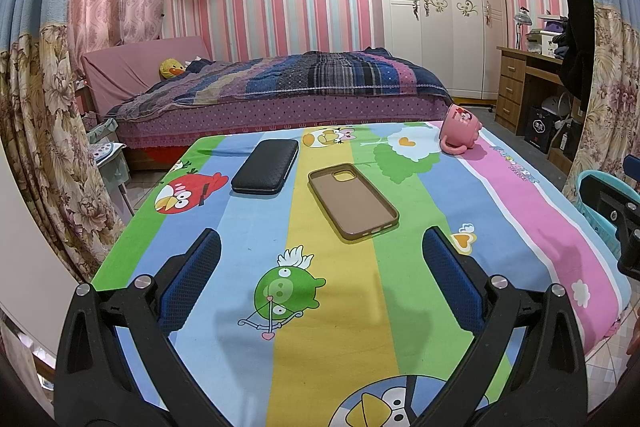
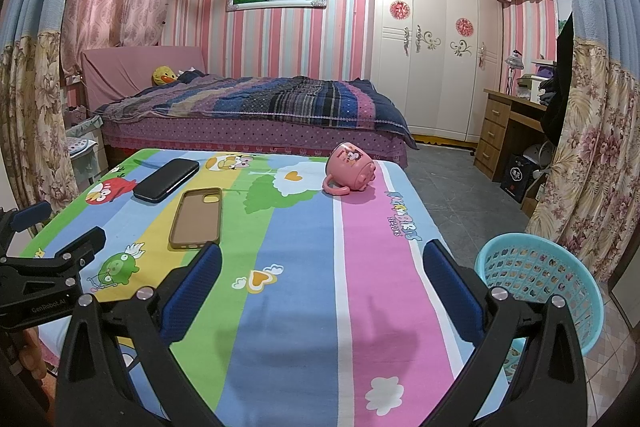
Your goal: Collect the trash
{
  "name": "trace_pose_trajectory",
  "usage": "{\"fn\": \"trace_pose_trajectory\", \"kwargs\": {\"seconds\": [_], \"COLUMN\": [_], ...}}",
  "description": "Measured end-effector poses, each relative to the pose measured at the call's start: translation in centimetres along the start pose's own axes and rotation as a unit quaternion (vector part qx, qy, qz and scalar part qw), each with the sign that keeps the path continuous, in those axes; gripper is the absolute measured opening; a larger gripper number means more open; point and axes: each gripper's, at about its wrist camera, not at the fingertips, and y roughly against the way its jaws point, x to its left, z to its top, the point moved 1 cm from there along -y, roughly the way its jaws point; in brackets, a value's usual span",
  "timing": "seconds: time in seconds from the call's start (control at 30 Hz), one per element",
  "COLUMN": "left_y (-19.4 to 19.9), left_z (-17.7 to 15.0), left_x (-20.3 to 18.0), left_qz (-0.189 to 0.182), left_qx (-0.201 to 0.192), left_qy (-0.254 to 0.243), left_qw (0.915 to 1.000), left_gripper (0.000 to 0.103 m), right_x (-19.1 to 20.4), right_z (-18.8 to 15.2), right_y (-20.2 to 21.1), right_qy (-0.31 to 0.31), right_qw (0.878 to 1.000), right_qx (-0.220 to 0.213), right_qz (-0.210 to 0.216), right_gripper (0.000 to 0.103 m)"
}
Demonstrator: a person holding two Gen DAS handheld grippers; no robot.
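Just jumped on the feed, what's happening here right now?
A person holds two grippers over a table with a cartoon-print cloth. Both the left gripper and the right gripper are open and hold nothing. On the cloth lie a black case, an empty brown phone case and a pink mug tipped on its side. A turquoise basket stands beside the table on the right. Nothing has been grasped yet.

Glossy pink mug [image 2: 349, 171] on printed cloth cover [image 2: 296, 267]; lattice plastic basket [image 2: 540, 279].
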Motion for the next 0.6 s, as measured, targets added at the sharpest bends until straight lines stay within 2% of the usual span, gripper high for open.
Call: {"fn": "trace_pose_trajectory", "kwargs": {"seconds": [0.6], "left_y": [0.05], "left_z": [0.13], "left_x": [-0.01], "left_qz": [0.001], "left_qx": [-0.004], "left_qy": [-0.002], "left_qw": [1.0000], "left_gripper": [0.098], "right_x": [0.01], "right_z": [-0.01], "right_y": [0.01], "right_qy": [0.001], "right_qw": [1.000], "right_qx": [0.000], "right_qz": [0.000], "right_gripper": [0.098]}}
